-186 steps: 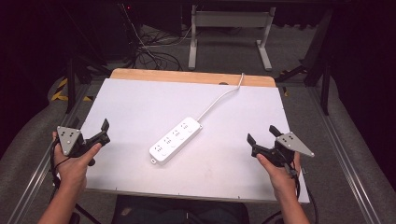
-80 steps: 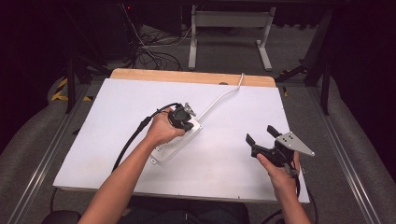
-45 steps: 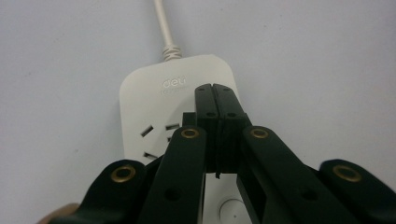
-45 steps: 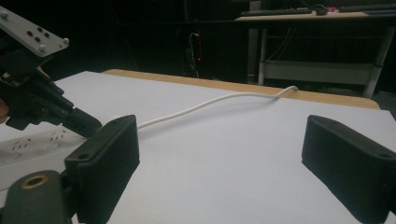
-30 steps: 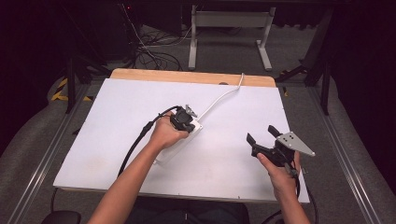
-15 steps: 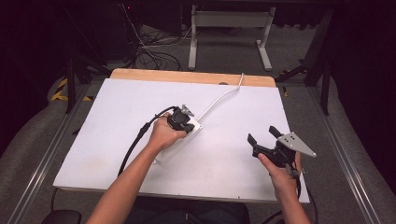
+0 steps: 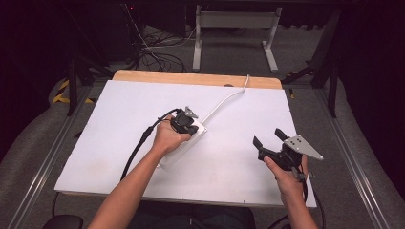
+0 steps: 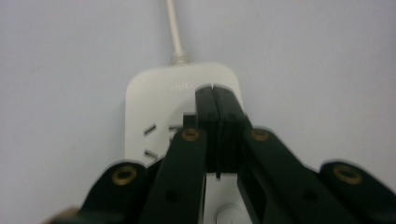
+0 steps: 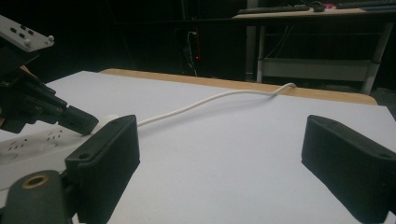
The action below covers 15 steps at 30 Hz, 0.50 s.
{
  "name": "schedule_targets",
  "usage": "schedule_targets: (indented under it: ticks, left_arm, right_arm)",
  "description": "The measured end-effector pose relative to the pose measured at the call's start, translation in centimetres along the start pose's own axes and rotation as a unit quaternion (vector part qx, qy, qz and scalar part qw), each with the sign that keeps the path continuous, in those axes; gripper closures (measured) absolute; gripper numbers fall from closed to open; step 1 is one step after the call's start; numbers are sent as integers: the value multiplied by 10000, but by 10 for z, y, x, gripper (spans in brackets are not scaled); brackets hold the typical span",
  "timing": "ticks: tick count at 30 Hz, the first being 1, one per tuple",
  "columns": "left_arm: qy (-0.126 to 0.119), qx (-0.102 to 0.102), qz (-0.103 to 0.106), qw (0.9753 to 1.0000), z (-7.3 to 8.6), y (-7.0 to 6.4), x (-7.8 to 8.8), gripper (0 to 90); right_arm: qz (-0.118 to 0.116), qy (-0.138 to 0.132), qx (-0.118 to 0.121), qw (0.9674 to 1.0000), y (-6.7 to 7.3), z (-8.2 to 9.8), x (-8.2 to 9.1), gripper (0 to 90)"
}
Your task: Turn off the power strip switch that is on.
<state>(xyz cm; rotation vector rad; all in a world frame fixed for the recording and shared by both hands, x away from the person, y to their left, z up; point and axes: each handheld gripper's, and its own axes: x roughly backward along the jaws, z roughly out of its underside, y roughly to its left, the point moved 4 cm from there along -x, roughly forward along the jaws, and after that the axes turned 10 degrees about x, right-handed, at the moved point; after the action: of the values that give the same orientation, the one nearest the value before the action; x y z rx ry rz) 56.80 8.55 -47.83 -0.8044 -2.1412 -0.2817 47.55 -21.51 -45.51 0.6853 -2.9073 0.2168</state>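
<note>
The left gripper [image 8: 215,100], fingers clenched together, is pressed onto the white plastic power strip [image 8: 154,107], probably its switch. The right gripper [image 7: 268,139] is held released. Lifting is required next.

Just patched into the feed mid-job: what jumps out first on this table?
The left gripper, jaws shut together, presses down on the cord end of a white power strip near the middle of the white table. The strip's white cord runs off the far edge. The right gripper hangs open above the table's right side, holding nothing.
</note>
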Motion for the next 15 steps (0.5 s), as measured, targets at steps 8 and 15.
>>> schedule_targets:
  ticks: [8, 15]
  left_arm:
    - [-311, 151, 21, 9994, -1, 10, 10, 900]
    - [-1091, 100, 92, 9939, -7, 15, 40, 900]
  right_arm:
    - [-4, 17, 23, 10000, 0, 0, -1, 125]
    - [4, 26, 30, 10000, 0, 0, -1, 126]
